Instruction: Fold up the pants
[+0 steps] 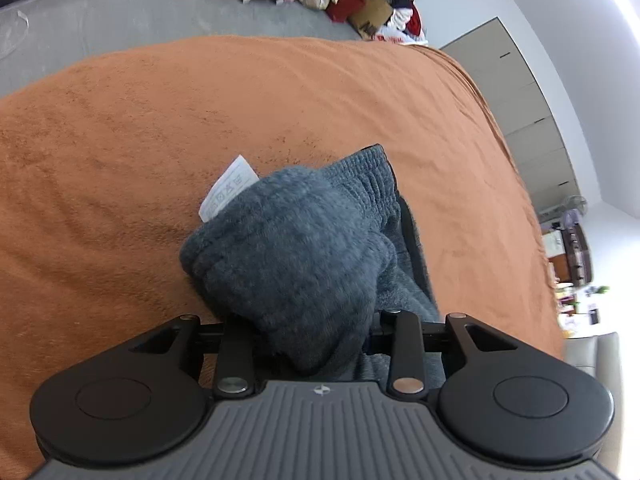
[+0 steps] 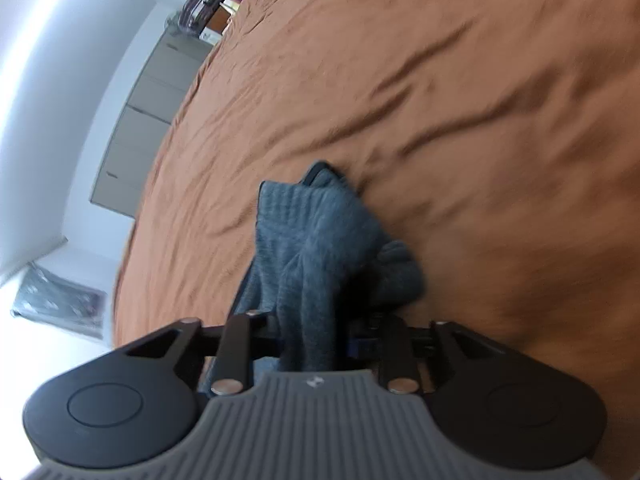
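The pants [image 1: 296, 248] are fuzzy grey-blue fleece with an elastic waistband and a white care label [image 1: 228, 188]. My left gripper [image 1: 308, 336] is shut on a bunched fold of the pants near the waistband, held above the orange bedspread [image 1: 160, 128]. In the right wrist view my right gripper [image 2: 312, 340] is shut on another bunch of the pants [image 2: 316, 240], which drapes over its fingers, above the wrinkled bedspread [image 2: 440, 100]. The fingertips of both grippers are hidden by the fabric.
The bed's edge runs along the right in the left wrist view, with grey cabinets [image 1: 532, 120] beyond it. A pile of clothes and bags [image 1: 368, 4] lies on the grey floor behind the bed. Cabinets [image 2: 140, 120] stand left of the bed in the right wrist view.
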